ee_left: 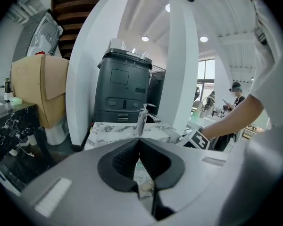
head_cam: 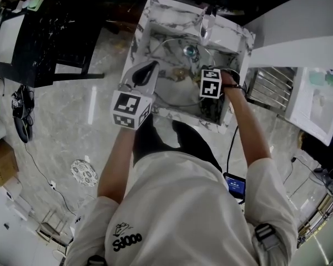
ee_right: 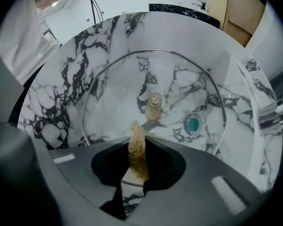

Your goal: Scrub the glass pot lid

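Observation:
The glass pot lid (ee_right: pixel 111 102), with a steel rim and a tan knob (ee_right: pixel 153 106), stands tilted inside the marble sink (ee_right: pixel 61 79). In the head view the lid (head_cam: pixel 169 87) fills the basin. My right gripper (ee_right: pixel 137 142) is shut on a tan scrubbing pad (ee_right: pixel 137 149), whose tip sits just short of the glass below the knob. My left gripper (head_cam: pixel 153 66) reaches over the sink's left side. Its jaws (ee_left: pixel 139 139) are shut, with a pale glassy edge of the lid (ee_left: pixel 142 180) showing between them.
A chrome faucet (head_cam: pixel 205 27) rises at the sink's far rim, and a teal drain plug (ee_right: pixel 192 124) sits behind the lid. A black table (head_cam: pixel 39 32) stands to the left and a metal rack (head_cam: pixel 272 87) to the right. Cables cross the floor.

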Motion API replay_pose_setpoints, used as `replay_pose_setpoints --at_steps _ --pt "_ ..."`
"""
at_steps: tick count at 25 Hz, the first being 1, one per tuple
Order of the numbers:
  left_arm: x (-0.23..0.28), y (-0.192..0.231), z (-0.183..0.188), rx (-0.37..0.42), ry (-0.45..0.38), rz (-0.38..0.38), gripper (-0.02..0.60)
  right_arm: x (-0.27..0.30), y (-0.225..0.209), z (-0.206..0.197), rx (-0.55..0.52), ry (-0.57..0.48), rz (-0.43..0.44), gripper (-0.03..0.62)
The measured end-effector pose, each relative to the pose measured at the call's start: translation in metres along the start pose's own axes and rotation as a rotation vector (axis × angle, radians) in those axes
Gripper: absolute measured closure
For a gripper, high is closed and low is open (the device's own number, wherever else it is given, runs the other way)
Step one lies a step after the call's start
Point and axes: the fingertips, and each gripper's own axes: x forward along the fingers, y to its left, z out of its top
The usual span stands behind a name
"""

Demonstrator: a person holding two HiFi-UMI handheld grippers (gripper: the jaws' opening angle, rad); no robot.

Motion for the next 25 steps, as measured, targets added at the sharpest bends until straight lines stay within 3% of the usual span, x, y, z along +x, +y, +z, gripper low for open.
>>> replay_pose_setpoints --at_steps 12,25 --pt "0.012 0.024 -0.002 -0.006 0.044 -0.032 0.572 -0.001 -0.059 0.009 0.037 -0.021 -0.158 0.534" --pt "0.012 0.029 -0.01 -0.012 0.087 -0.072 0.572 -0.004 -0.089 0.028 0.336 -0.152 -0.199 0.536"
